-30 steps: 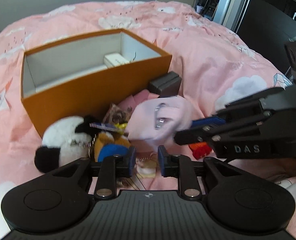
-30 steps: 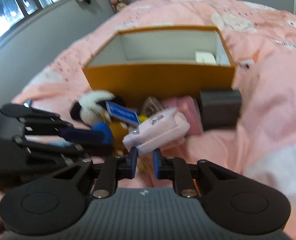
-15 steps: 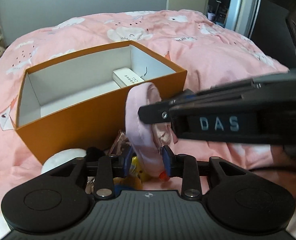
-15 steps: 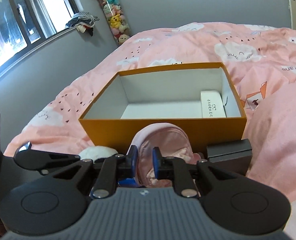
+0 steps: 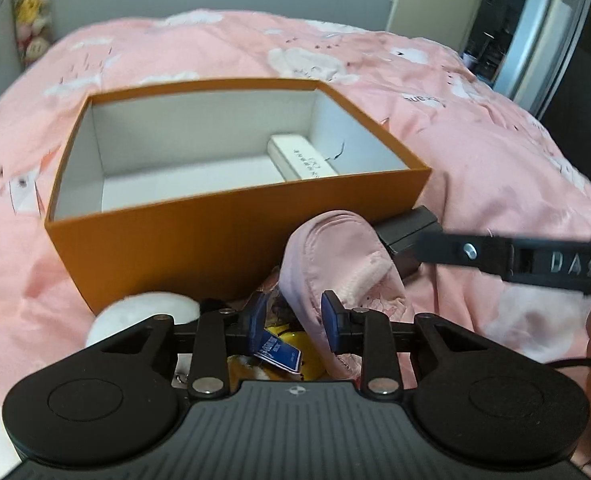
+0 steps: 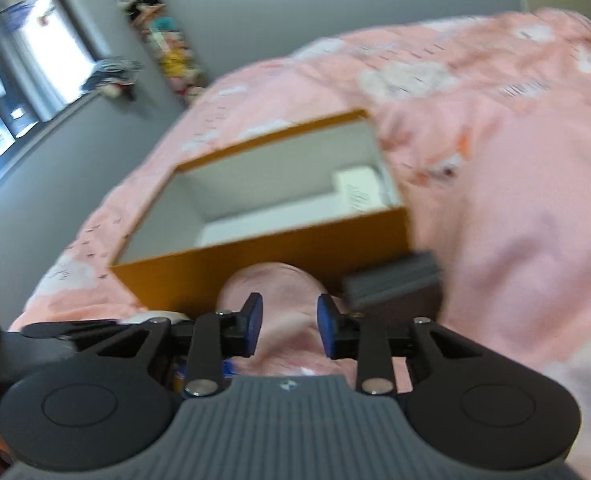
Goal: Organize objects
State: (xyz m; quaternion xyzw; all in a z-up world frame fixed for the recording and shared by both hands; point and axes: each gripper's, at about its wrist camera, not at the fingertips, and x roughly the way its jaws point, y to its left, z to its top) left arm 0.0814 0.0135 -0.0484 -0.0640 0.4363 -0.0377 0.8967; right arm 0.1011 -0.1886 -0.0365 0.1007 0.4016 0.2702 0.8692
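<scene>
An orange box (image 5: 175,248) with a white inside stands on the pink bedspread, also seen in the right wrist view (image 6: 295,248). A small white box (image 5: 301,158) lies inside at its right end. A pink pouch (image 5: 335,264) stands upright against the box's near wall. My left gripper (image 5: 294,320) has the pouch between its closing jaws; the right pad touches it and a gap shows at the left pad. My right gripper (image 6: 289,320) is opening, with the pouch (image 6: 271,284) beyond its parted pads. One of its fingers (image 5: 495,254) reaches in from the right, clear of the pouch.
A dark grey box (image 5: 407,228) lies by the orange box's right corner. A panda plush (image 5: 147,312), a blue card (image 5: 277,354) and other small toys are piled under my left gripper. Bedspread (image 5: 495,152) surrounds the box. A door stands at the far right.
The right gripper lifted the pink pouch off the pile to the box's near wall, then parted its jaws and drew off to the right. The left jaws now stand around the pouch.
</scene>
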